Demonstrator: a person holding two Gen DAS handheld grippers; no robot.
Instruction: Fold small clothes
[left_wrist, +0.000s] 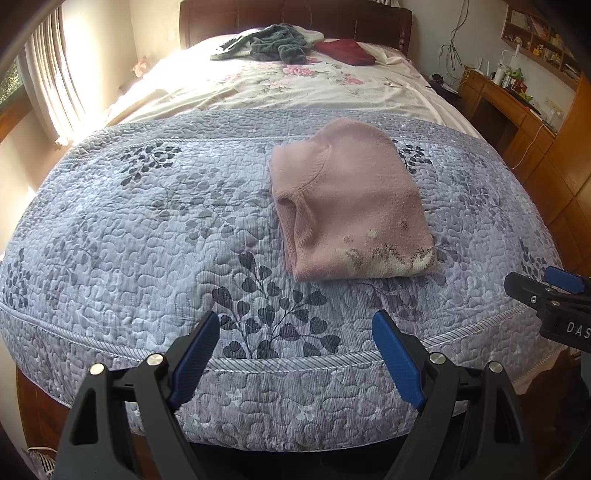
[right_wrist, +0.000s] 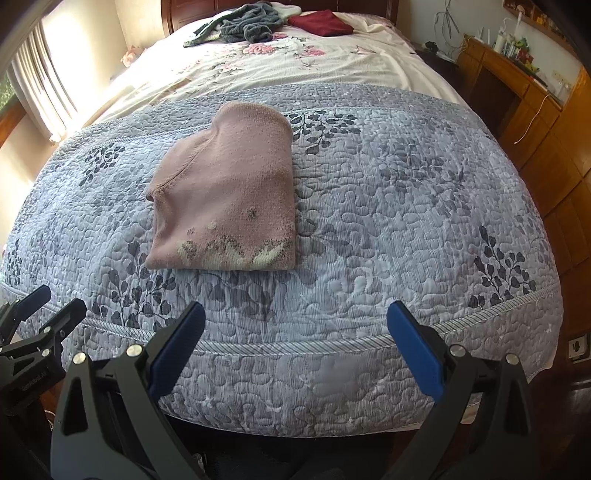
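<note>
- Nearest, at the foot of the bed, both tools hang level with the mattress edge: the left tool has its blue pads spread wide with nothing between them, and the right tool is just as wide and just as empty.
- Neither touches cloth; under them lies only the grey-blue quilt with its leaf print.
- A little further in, on that quilt, sits the pink sweater — a compact rectangle, layers stacked, edges roughly square, the pale knitted pattern along its near edge.
- It lies ahead and right of the left tool, ahead and left of the right one, so about midway between them.
- My read: this piece looks finished, or close to it, and the tools are between garments.
- Further up, past the quilt, on the floral sheet near the headboard, a rumpled grey garment and a dark red one wait.
- The next move probably calls for setting the sweater aside, then a long reach up the bed — the grey heap would need spreading flat first.
</note>
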